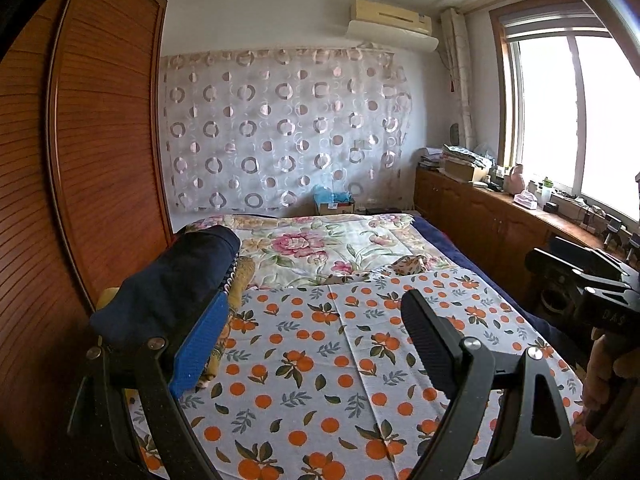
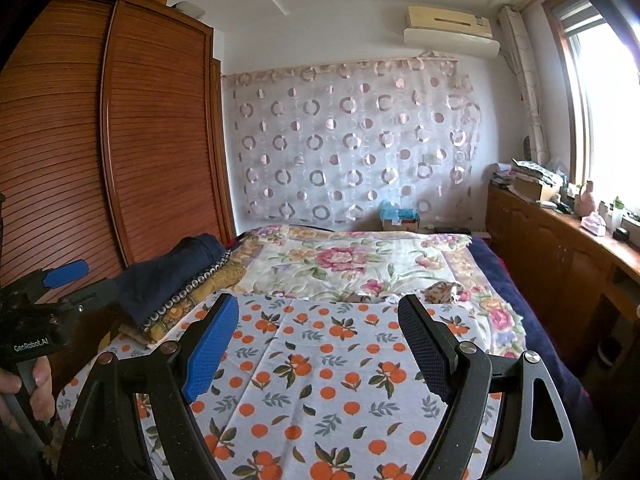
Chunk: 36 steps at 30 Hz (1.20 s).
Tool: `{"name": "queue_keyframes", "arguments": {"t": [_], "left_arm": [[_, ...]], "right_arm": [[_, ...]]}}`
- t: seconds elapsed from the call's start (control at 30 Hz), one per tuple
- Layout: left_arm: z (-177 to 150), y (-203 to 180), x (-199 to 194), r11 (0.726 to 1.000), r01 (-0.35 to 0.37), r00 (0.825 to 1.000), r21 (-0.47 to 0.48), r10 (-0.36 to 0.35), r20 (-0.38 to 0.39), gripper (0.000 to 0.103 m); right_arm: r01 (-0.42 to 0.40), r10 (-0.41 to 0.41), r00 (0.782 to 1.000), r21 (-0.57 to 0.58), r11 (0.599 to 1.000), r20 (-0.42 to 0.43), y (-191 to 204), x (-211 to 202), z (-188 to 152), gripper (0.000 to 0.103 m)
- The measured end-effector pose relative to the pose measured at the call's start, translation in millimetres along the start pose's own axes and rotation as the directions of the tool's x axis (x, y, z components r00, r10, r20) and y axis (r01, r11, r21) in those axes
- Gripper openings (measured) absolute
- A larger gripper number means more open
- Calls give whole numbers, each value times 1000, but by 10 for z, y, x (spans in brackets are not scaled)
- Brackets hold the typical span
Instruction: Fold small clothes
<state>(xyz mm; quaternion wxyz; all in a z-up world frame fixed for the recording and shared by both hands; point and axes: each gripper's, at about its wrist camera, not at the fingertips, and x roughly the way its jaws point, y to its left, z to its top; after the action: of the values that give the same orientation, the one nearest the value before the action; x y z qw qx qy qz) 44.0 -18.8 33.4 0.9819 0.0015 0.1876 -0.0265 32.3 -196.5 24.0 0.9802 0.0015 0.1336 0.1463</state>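
Both claws hovered above the orange-print cloth point(image 1: 320, 360) that lay spread flat over the near part of the bed point(image 2: 500, 276). The left claw point(image 1: 312, 332) was spread wide, its blue pad point(image 1: 200, 344) and dark pad point(image 1: 428, 344) well apart, with nothing between them. The right claw point(image 2: 316, 344) was likewise wide open and held nothing.

At the left edge of the orange-print cloth sat a stack of folded clothes point(image 2: 172, 296): a navy piece point(image 1: 172, 280) on top, a yellow patterned one point(image 2: 180, 312) beneath it. In the left wrist view the blue pad stood just in front of that stack; whether it touched could not be told. Beyond the far edge of the orange-print cloth, on the floral quilt point(image 1: 320, 244), lay a small crumpled patterned garment point(image 1: 412, 264). The wooden wardrobe point(image 2: 140, 140) stood left of the cloth, behind the stack.
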Motion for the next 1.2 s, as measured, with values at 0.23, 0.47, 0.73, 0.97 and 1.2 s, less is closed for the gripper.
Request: {"name": "queue_keyframes", "arguments": {"t": [0.23, 0.47, 0.73, 0.97, 1.2], "left_arm": [[-8, 11, -6, 1000, 0, 1000, 0, 0, 1, 88], [-14, 4, -4, 1000, -4, 1000, 1, 4, 3, 88], [-16, 16, -10, 1000, -4, 1000, -1, 4, 3, 88], [-18, 17, -5, 1000, -3, 1000, -3, 3, 4, 88], [-14, 24, -11, 1000, -4, 1000, -4, 4, 6, 88]], "right_arm": [[-1, 1, 1000, -1, 1000, -1, -30, -11, 13, 83], [1, -1, 1000, -2, 1000, -5, -48, -15, 16, 83], [1, -1, 1000, -3, 1000, -7, -83, -24, 23, 83], [0, 0, 1000, -2, 1000, -8, -105, -20, 29, 83], [-4, 4, 1000, -1, 1000, -11, -139, -7, 50, 83]]}}
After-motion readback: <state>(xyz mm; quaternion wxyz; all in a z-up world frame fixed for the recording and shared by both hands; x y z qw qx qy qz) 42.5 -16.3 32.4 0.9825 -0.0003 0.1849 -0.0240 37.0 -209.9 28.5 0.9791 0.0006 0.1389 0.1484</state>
